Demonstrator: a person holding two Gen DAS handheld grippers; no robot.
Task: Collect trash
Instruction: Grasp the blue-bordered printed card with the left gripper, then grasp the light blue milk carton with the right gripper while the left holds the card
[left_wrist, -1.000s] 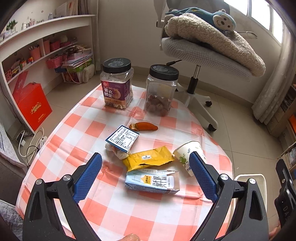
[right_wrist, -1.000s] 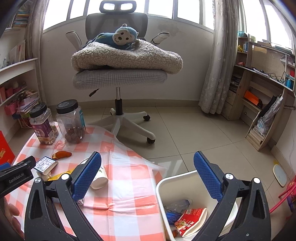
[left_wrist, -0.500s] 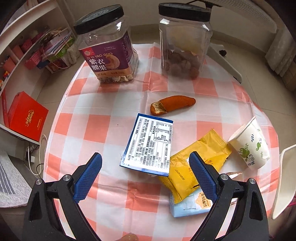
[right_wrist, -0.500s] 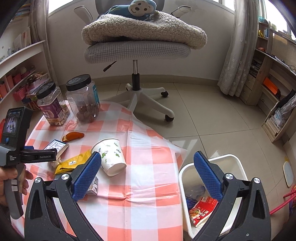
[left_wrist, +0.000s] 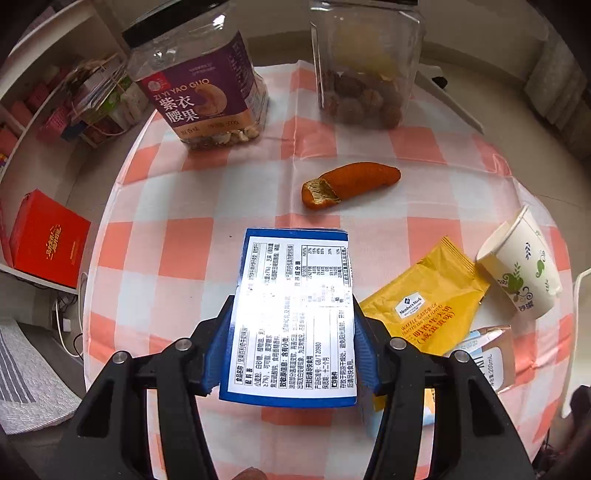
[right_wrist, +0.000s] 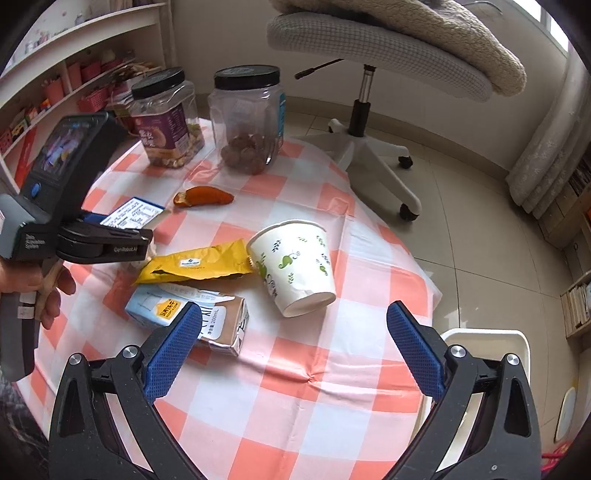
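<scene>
On the checked tablecloth (left_wrist: 177, 258) lies a flat blue box with a white label (left_wrist: 295, 280). My left gripper (left_wrist: 292, 310) is closing on it, both blue pads against its long sides. Around it lie an orange peel (left_wrist: 351, 182), a yellow snack wrapper (left_wrist: 424, 302), a tipped paper cup (left_wrist: 521, 269) and a milk carton (left_wrist: 487, 358). My right gripper (right_wrist: 293, 314) hangs open over the table's near side, its fingers either side of the cup (right_wrist: 295, 266), left pad over the carton (right_wrist: 192, 314), touching nothing.
Two black-lidded jars, one of nuts (left_wrist: 203, 92) and one of brown fruit (left_wrist: 365, 66), stand at the table's far edge. A white bin (right_wrist: 484, 339) sits on the floor to the right. An office chair base (right_wrist: 369, 147) stands beyond. Shelves line the left wall.
My left gripper dropped onto the blue box and its jaws narrowed from wide open to its sides. My right gripper swung left and down from the bin to over the cup.
</scene>
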